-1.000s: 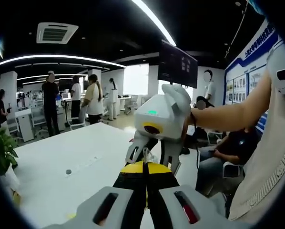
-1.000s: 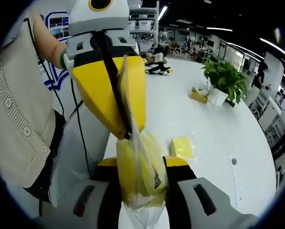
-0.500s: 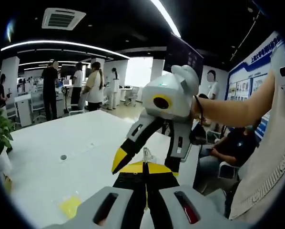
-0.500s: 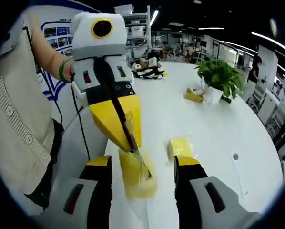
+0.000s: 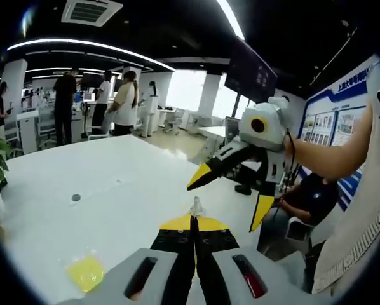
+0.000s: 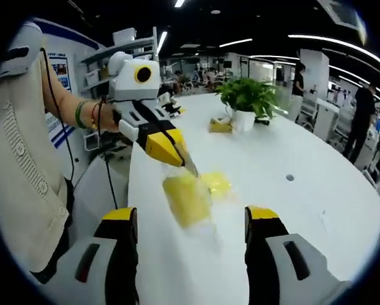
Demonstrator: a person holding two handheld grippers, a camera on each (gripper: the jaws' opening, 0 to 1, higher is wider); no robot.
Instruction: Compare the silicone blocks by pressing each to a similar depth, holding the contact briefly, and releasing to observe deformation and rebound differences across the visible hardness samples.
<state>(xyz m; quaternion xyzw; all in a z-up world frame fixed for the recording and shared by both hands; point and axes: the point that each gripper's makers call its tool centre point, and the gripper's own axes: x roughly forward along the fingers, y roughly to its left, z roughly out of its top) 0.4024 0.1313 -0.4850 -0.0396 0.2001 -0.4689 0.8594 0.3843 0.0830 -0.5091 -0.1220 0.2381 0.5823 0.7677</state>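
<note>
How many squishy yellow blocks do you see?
2. One bagged yellow silicone block hangs from the shut left tool above the white table. Another yellow block lies on the table just behind it. More may be hidden.

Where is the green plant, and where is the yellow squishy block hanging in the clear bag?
Green plant [image 6: 247,95], right gripper view, on its leaves.
Yellow block [image 6: 186,200], right gripper view, on its front face, inside the bag.
Left hand-held gripper [image 6: 191,168], right gripper view, at its tips, pinching the bag.
</note>
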